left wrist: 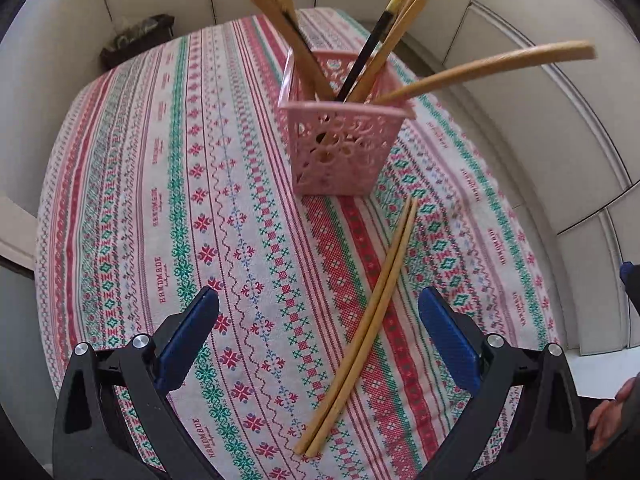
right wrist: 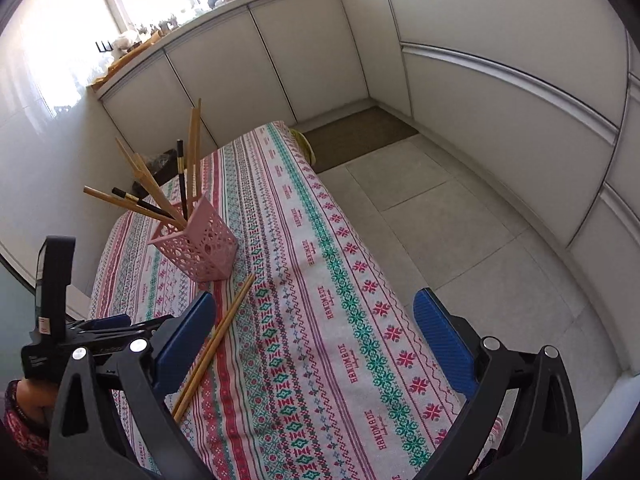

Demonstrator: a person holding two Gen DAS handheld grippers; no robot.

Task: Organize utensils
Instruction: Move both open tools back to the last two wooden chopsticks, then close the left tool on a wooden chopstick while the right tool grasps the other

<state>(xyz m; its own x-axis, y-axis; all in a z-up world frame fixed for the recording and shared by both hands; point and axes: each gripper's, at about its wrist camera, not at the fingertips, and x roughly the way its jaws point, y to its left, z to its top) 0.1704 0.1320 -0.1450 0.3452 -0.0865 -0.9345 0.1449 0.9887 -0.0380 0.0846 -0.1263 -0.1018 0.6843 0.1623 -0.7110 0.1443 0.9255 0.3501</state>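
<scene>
Both grippers were over the bench (left wrist: 120, 208), which carried a cloth (right wrist: 320, 280) patterned in red, green and white bands.

Left gripper (left wrist: 318, 318): jaws released, spread wide, holding nothing. A pair of bare wooden chopsticks (left wrist: 360, 332) lay side by side on the cloth, touching along their length, their middle between the two blue pads (left wrist: 188, 340). The far tips pointed toward the pink perforated basket (left wrist: 344, 148) and stopped just short of its base.

The basket stood upright on the cloth and held several chopsticks (left wrist: 400, 40) leaning outward in different directions; most were plain wood, and at least two were black with a yellow band. One pale stick (left wrist: 492, 66) appeared curved, which may have been lens distortion.

Right gripper (right wrist: 314, 330): jaws released, spread wide, holding nothing, hanging above the near right part of the cloth. In the right wrist view the loose pair (right wrist: 216, 340) lay just beside its left pad, and the basket (right wrist: 200, 244) stood beyond, well apart from the jaws.

White cabinet doors (right wrist: 500, 120) and a tiled floor (right wrist: 460, 232) surrounded the bench.
</scene>
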